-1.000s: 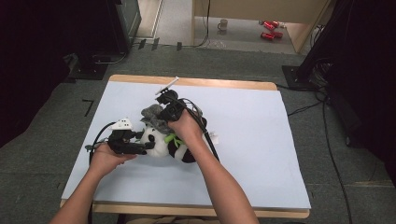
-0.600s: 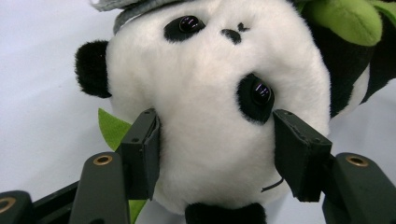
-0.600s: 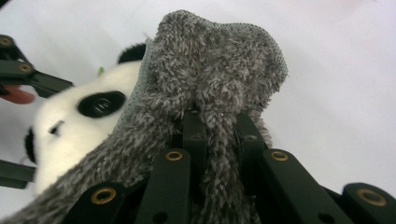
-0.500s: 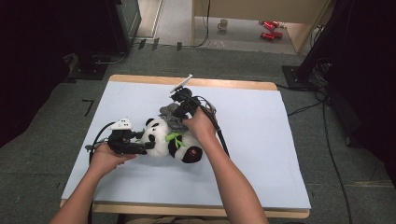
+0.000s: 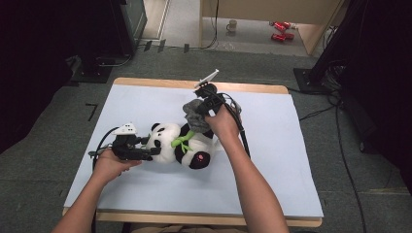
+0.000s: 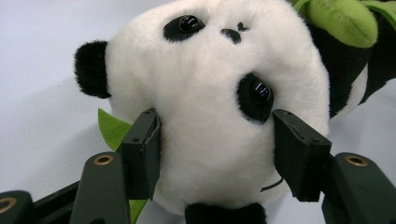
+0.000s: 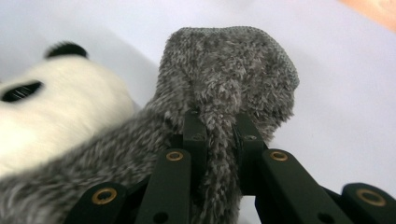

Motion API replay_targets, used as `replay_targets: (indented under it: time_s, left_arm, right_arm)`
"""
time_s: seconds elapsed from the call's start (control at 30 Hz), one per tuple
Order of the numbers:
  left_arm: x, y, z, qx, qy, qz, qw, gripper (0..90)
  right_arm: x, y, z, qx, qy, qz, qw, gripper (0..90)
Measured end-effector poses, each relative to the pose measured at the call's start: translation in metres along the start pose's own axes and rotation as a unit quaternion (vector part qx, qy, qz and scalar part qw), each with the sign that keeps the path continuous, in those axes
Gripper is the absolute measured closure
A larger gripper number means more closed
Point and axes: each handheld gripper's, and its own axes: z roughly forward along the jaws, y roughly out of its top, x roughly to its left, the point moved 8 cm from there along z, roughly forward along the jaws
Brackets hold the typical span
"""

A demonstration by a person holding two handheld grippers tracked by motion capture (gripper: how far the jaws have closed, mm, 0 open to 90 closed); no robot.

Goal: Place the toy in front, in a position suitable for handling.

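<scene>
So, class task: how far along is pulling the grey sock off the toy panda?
Done: the left hand-held gripper clamps the panda by its head, and the right hand-held gripper has pinched a fold of the grey sock. In hand: the sock is lifted away from the panda. Left: it reaches down to the panda's body, so freeing it fully remains.

no readable text, no labels, no brands, no numbers, no signs

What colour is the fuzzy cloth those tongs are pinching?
Mottled grey; the fuzzy cloth shows best in the right gripper view.
</scene>
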Motion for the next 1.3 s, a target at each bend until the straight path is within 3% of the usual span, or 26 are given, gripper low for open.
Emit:
replay_targets:
  time_s: [0.13, 0.17, 0.23, 0.33, 0.37, 0.43, 0.53, 0.67, 0.77, 0.83, 0.87, 1.03, 1.17, 1.3]
  left_arm:
    - [0.000, 0.000, 0.000, -0.001, 0.000, 0.001, 1.0000, 39.1]
    - [0.000, 0.000, 0.000, -0.002, 0.000, 0.000, 1.0000, 39.1]
    - [0.000, 0.000, 0.000, -0.002, 0.000, 0.001, 1.0000, 39.1]
    - [0.000, 0.000, 0.000, -0.002, 0.001, 0.000, 1.0000, 39.1]
    - [0.000, 0.000, 0.000, -0.002, 0.001, 0.000, 1.0000, 39.1]
    - [0.000, 0.000, 0.000, -0.002, 0.001, 0.000, 1.0000, 39.1]
    - [0.000, 0.000, 0.000, -0.002, 0.001, -0.001, 1.0000, 39.0]
    - [0.001, 0.000, 0.000, 0.000, 0.002, -0.006, 1.0000, 38.7]
    - [0.002, 0.000, 0.000, 0.002, 0.002, -0.014, 0.9999, 38.5]
    - [0.002, 0.000, 0.001, 0.001, 0.002, -0.014, 0.9999, 38.5]
    - [0.002, 0.000, 0.001, 0.001, 0.003, -0.013, 0.9999, 38.5]
    - [0.001, 0.000, 0.001, 0.002, 0.001, -0.015, 0.9999, 38.5]
    - [0.000, 0.001, 0.001, 0.001, 0.000, -0.016, 0.9999, 38.5]
    - [0.000, 0.001, 0.001, 0.000, 0.001, -0.012, 0.9999, 38.6]
  right_arm:
    - [0.011, 0.012, -0.008, -0.019, 0.008, -0.007, 0.9998, 80.1]
    - [0.022, 0.023, -0.013, -0.031, 0.015, -0.020, 0.9992, 80.1]
    - [0.027, 0.026, -0.013, -0.034, 0.017, -0.022, 0.9990, 80.1]
    - [0.046, 0.036, -0.010, -0.044, 0.034, -0.032, 0.9979, 80.1]
    - [0.057, 0.041, -0.004, -0.047, 0.046, -0.037, 0.9972, 80.1]
    - [0.061, 0.041, -0.001, -0.047, 0.052, -0.039, 0.9968, 80.1]
    - [0.081, 0.040, 0.020, -0.028, 0.065, -0.053, 0.9960, 80.0]
    - [0.090, 0.032, 0.037, -0.012, 0.070, -0.062, 0.9956, 79.7]
    - [0.087, 0.022, 0.047, 0.003, 0.058, -0.067, 0.9961, 79.5]
    - [0.082, 0.019, 0.050, -0.011, 0.074, -0.052, 0.9959, 79.6]
    - [0.076, 0.015, 0.049, -0.009, 0.081, -0.035, 0.9960, 79.6]
    - [0.059, 0.007, 0.045, 0.004, 0.054, -0.037, 0.9979, 79.6]
    - [0.047, 0.001, 0.041, 0.004, 0.066, -0.019, 0.9976, 79.4]
    - [0.040, -0.001, 0.036, 0.000, 0.053, -0.032, 0.9981, 79.3]
